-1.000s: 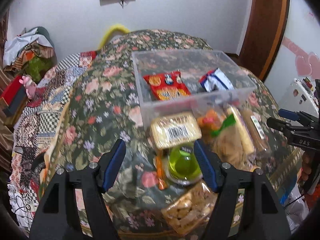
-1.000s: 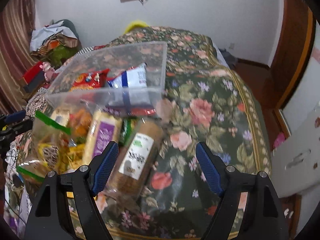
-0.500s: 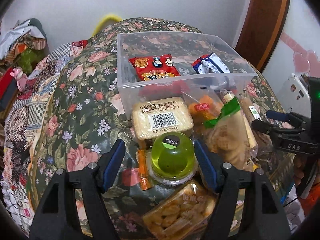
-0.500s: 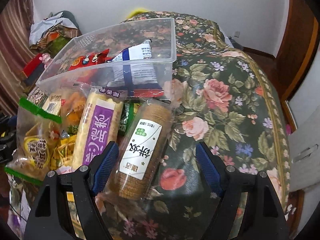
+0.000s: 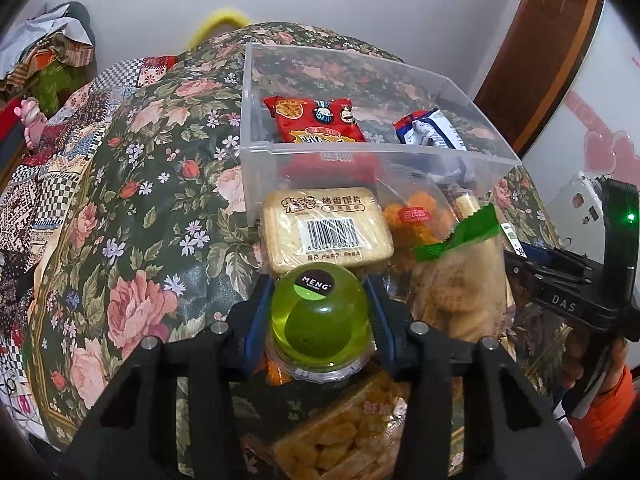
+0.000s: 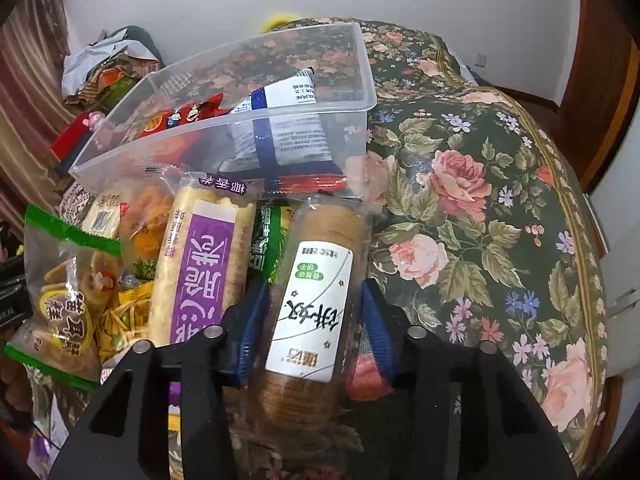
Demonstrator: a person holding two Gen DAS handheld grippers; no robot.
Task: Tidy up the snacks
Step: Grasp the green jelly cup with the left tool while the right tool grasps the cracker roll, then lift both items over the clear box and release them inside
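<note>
Closing, the left gripper (image 5: 319, 316) brackets the jelly cup (image 5: 319, 316), the right gripper (image 6: 310, 320) the biscuit roll (image 6: 310, 312).

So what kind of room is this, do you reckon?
Probably a lived-in room at home, maybe a bedroom: a floral oilcloth-covered table piled with snacks beside a clear plastic bin, a heap of crumpled clothes by the wall, and a brown wooden door.

A floral cloth (image 6: 472, 208) covers the tabletop (image 5: 132, 240) — on it sit a clear plastic bin (image 5: 360, 168) and, just beside it, a heap of snack packets (image 6: 168, 264).
</note>
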